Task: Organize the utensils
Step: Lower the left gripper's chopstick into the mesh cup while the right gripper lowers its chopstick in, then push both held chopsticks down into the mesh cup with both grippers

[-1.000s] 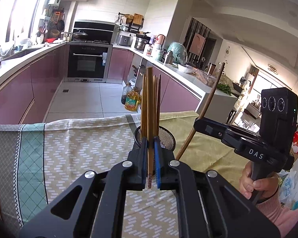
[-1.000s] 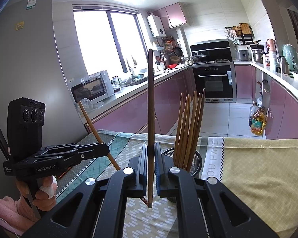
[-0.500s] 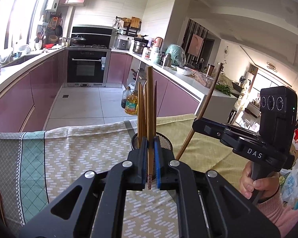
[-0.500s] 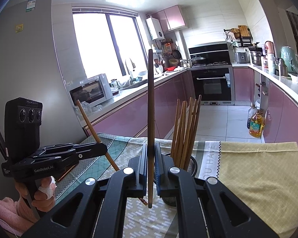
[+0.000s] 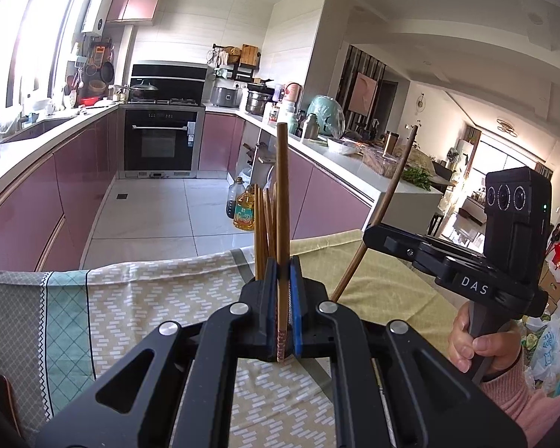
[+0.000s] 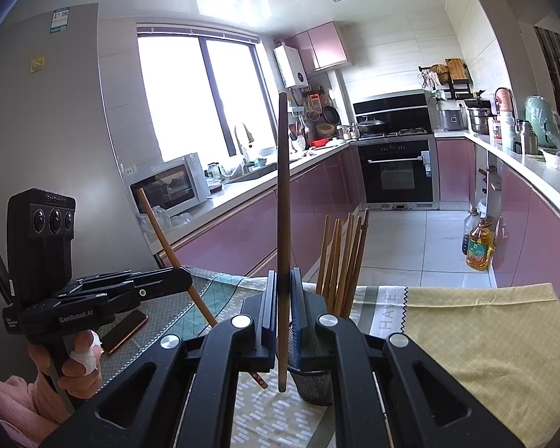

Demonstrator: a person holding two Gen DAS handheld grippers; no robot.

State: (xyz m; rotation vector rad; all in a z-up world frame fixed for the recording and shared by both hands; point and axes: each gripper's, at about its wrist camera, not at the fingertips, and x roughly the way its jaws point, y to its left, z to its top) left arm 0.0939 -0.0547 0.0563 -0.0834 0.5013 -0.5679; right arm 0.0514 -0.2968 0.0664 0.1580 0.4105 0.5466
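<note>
My left gripper [image 5: 282, 272] is shut on a brown chopstick [image 5: 282, 201] that stands upright between its blue pads. Just behind it rise several chopsticks [image 5: 262, 227]; their holder is hidden by the fingers. My right gripper [image 6: 283, 283] is shut on another upright chopstick [image 6: 283, 194], right beside the black mesh holder [image 6: 313, 384] with several chopsticks [image 6: 341, 257] in it. Each gripper shows in the other's view: the right gripper [image 5: 371, 235] with its slanted chopstick [image 5: 390, 198], the left gripper [image 6: 184, 280] with its own chopstick [image 6: 160, 231].
A patterned tablecloth [image 5: 149, 298] covers the table, yellow on the right part [image 6: 485, 328]. A phone [image 6: 125, 330] lies near the left hand. An oil bottle [image 5: 243, 212] stands on the kitchen floor beyond the table edge. Bags [image 5: 545, 343] sit at the far right.
The holder has slid lower in both views and is now hidden behind my left fingers. Both grips on the chopsticks are unchanged.
</note>
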